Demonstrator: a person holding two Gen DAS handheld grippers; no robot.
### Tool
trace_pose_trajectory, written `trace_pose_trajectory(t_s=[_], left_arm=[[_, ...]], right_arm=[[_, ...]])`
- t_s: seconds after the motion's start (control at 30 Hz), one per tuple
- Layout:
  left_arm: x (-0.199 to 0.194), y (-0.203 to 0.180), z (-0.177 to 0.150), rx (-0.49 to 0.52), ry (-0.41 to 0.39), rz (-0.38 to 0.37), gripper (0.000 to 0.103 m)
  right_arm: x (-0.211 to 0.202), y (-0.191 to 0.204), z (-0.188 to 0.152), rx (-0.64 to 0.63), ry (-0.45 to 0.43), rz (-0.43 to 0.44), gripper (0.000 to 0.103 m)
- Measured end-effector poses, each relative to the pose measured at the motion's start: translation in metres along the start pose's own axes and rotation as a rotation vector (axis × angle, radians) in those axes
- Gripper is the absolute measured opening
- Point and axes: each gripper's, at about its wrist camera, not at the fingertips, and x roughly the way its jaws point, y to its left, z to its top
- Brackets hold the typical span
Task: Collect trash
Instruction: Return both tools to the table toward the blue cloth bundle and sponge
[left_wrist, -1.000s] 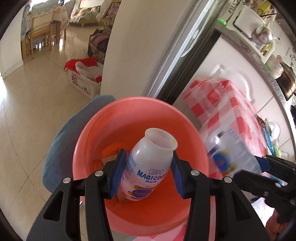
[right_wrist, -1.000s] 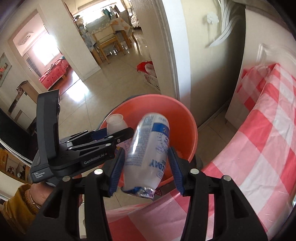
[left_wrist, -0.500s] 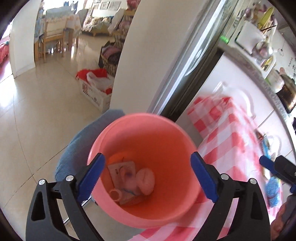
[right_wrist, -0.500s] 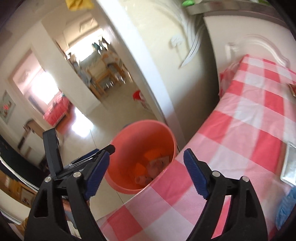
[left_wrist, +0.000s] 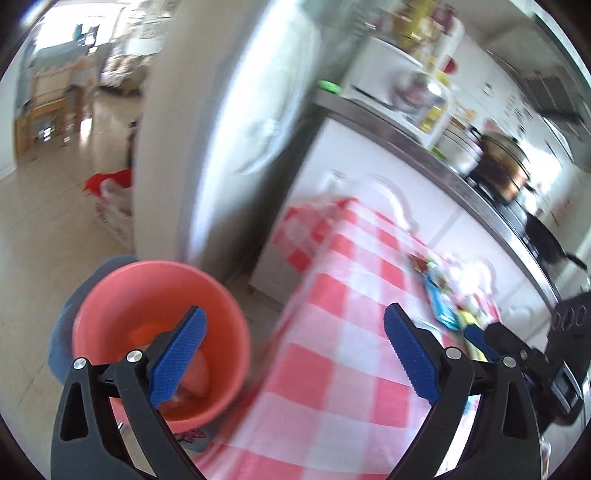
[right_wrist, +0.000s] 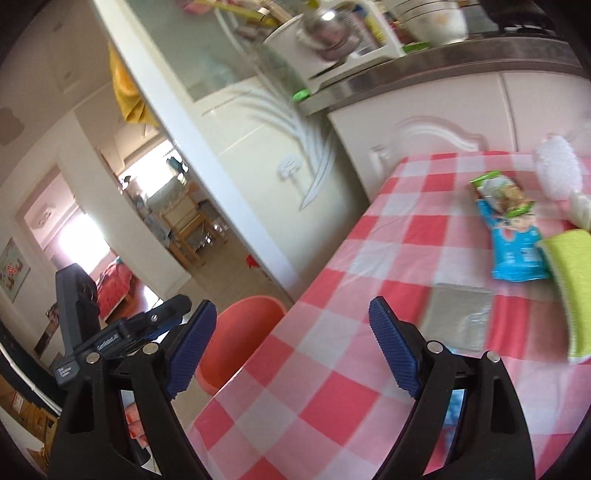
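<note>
Both grippers empty: left gripper (left_wrist: 293, 345) and right gripper (right_wrist: 291, 345), jaws spread wide. One salmon-pink bin (left_wrist: 122, 295) on the floor beside the checked table (right_wrist: 351, 387), some trash inside. On the table: one blue wrapper (right_wrist: 517, 251), one green-edged wrapper (right_wrist: 500, 192), one silver wrapper (right_wrist: 458, 319), one yellow-green sponge (right_wrist: 572, 288).
</note>
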Motion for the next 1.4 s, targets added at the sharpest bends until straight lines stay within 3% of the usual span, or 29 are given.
trace_pose_trajectory(t_s=[0.47,0.77,0.97,1.23,1.4], left_arm=[[0.040,-0.114,-0.006,0.114,0.141,-0.101,0.096],[0.056,-0.162,-0.018,0.172,0.188,-0.117,0.096],[0.064,-0.178,-0.040,0.187,0.248,-0.107,0.096],[0.086,-0.188,-0.076,0.175,0.374,-0.032,0.096],[0.098,-0.191,-0.083,0.171,0.402,0.000,0.096]], right_arm=[[-0.090,-0.121,0.022,0.218,-0.188,-0.089,0.086],[-0.122,-0.166,0.024,0.269,-0.230,-0.164,0.086],[-0.121,-0.189,0.023,0.282,-0.154,-0.221,0.086],[-0.075,-0.176,0.017,0.079,0.060,-0.459,0.086],[-0.061,-0.179,0.013,0.052,0.112,-0.500,0.086]])
